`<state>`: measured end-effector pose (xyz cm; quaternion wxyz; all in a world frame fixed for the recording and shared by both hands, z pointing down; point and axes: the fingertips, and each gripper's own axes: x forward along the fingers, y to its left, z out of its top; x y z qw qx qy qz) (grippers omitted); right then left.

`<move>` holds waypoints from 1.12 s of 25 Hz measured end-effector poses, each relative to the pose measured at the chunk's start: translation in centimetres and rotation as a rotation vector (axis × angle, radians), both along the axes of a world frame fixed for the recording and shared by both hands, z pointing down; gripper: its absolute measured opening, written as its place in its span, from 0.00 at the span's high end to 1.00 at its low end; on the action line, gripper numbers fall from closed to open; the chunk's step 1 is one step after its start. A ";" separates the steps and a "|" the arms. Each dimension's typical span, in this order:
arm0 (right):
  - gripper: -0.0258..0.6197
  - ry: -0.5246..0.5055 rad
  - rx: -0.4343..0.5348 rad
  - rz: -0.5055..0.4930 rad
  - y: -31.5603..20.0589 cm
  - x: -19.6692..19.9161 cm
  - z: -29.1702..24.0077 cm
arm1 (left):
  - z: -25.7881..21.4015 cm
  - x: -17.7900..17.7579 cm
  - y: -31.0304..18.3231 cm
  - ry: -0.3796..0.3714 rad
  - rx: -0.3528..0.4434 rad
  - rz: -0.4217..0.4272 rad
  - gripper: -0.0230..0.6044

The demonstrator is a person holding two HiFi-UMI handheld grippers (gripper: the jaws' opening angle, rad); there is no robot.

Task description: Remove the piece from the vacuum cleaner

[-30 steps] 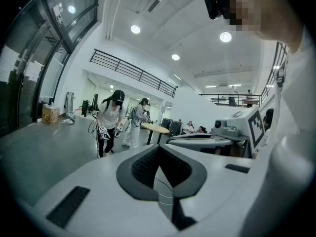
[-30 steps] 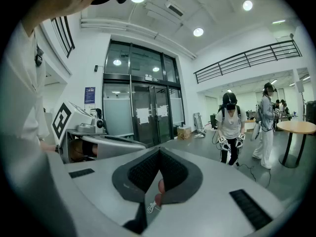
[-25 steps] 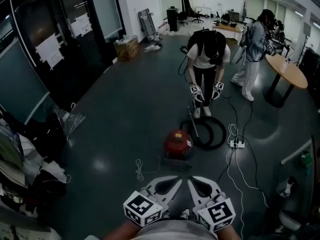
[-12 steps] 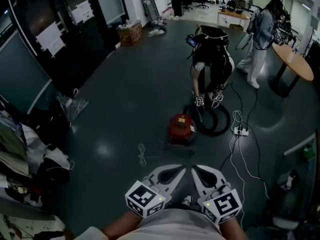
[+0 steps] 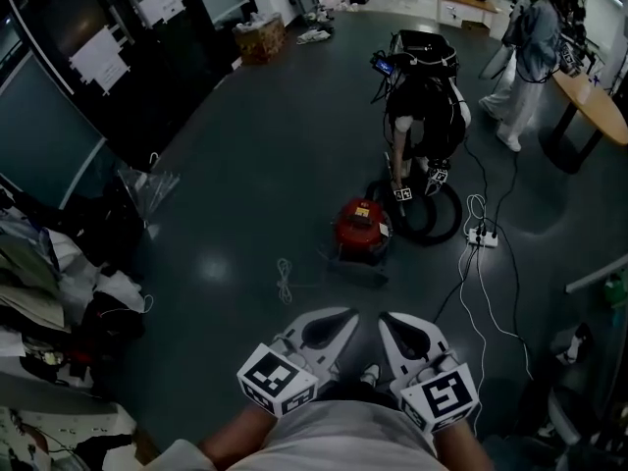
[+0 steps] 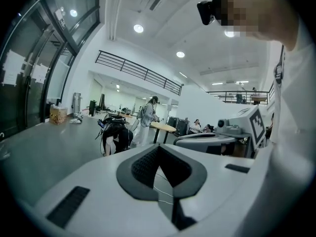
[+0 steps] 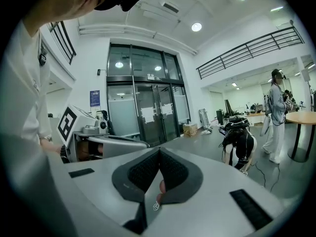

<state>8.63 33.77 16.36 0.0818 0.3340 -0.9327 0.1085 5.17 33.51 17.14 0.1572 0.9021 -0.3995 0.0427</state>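
Dark grey floor (image 5: 245, 165) stretched ahead of you in a big open hall. You held the left gripper (image 5: 334, 324) and the right gripper (image 5: 397, 330) low by your body, side by side, each with its jaws pressed together on nothing. Well ahead of both, the red vacuum cleaner (image 5: 361, 226) sat on the floor, round-bodied, its black hose (image 5: 437, 216) coiled just beside it, where another person (image 5: 424, 106) bent over the coil.
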 end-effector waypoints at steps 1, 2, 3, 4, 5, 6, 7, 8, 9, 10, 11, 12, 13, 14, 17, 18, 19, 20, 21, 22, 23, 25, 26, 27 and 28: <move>0.94 0.003 0.001 -0.006 -0.1 0.2 0.3 | 0.2 0.0 -0.1 -0.004 0.002 -0.009 0.96; 0.94 0.005 0.002 -0.010 -0.3 0.4 0.6 | 0.4 0.0 -0.3 -0.009 0.004 -0.017 0.96; 0.94 0.006 0.002 -0.011 -0.6 0.6 0.8 | 0.5 0.0 -0.4 -0.013 0.006 -0.024 0.96; 0.94 0.005 0.001 -0.010 -0.9 0.8 1.0 | 0.5 0.0 -0.5 -0.017 0.007 -0.029 0.96; 0.94 0.003 -0.002 -0.009 -1.2 1.0 1.2 | 0.6 -0.1 -0.6 -0.021 0.007 -0.034 0.96; 0.94 0.001 -0.006 -0.008 -1.4 1.0 1.3 | 0.7 -0.3 -0.7 -0.026 0.007 -0.040 0.96; 0.94 0.000 -0.009 -0.007 -1.6 1.0 1.5 | 0.8 -0.6 -0.8 -0.029 0.005 -0.048 0.96; 0.94 0.002 -0.010 -0.007 -1.9 0.9 1.7 | 1.0 -1.0 -1.1 -0.032 0.003 -0.057 0.96; 0.94 0.008 -0.011 -0.007 -2.3 0.8 2.0 | 1.2 -1.3 -1.5 -0.032 0.000 -0.063 0.96; 0.94 0.013 -0.014 -0.005 -2.8 0.7 2.3 | 1.4 -1.6 -1.9 -0.032 -0.003 -0.067 0.96; 0.94 0.017 -0.019 -0.003 -3.3 0.6 2.5 | 1.6 -2.0 -2.4 -0.031 -0.006 -0.069 0.96; 0.94 0.020 -0.025 0.001 -3.9 0.4 2.7 | 1.8 -2.3 -2.9 -0.029 -0.009 -0.071 0.96; 0.94 0.022 -0.031 0.004 -4.5 0.2 3.0 | 2.1 -2.7 -3.5 -0.027 -0.011 -0.071 0.96; 0.94 0.026 -0.038 0.007 -5.2 -0.1 3.3 | 2.3 -3.0 -4.2 -0.025 -0.013 -0.067 0.96; 0.94 0.044 -0.052 0.012 -7.7 -1.3 4.2 | 3.2 -4.0 -7.1 -0.021 -0.015 -0.047 0.96; 0.94 0.048 -0.055 0.015 -8.8 -1.9 4.5 | 3.5 -4.4 -8.2 -0.021 -0.015 -0.040 0.96; 0.94 0.050 -0.058 0.019 -10.0 -2.5 4.8 | 3.9 -4.9 -9.5 -0.020 -0.015 -0.031 0.96; 0.94 0.051 -0.062 0.023 -11.3 -3.1 5.1 | 4.3 -5.5 -10.9 -0.019 -0.015 -0.021 0.96; 0.94 0.051 -0.066 0.028 -12.7 -3.8 5.6 | 4.7 -6.1 -12.4 -0.017 -0.014 -0.010 0.96; 0.94 0.052 -0.071 0.033 -14.2 -4.5 6.1 | 5.2 -6.7 -13.9 -0.017 -0.011 0.002 0.96; 0.94 0.055 -0.077 0.040 -15.8 -5.2 6.7 | 5.7 -7.3 -15.7 -0.018 -0.007 0.016 0.96; 0.94 0.066 -0.087 0.057 -19.2 -6.4 8.1 | 6.9 -8.5 -19.2 -0.021 0.008 0.053 0.96; 0.94 0.075 -0.090 0.068 -20.8 -6.9 8.9 | 7.6 -9.1 -20.8 -0.024 0.016 0.076 0.96; 0.94 0.088 -0.093 0.080 -22.4 -7.3 9.8 | 8.4 -9.6 -22.3 -0.027 0.021 0.099 0.96; 0.94 0.102 -0.097 0.093 -23.8 -7.5 10.8 | 9.2 -10.0 -23.8 -0.031 0.023 0.122 0.96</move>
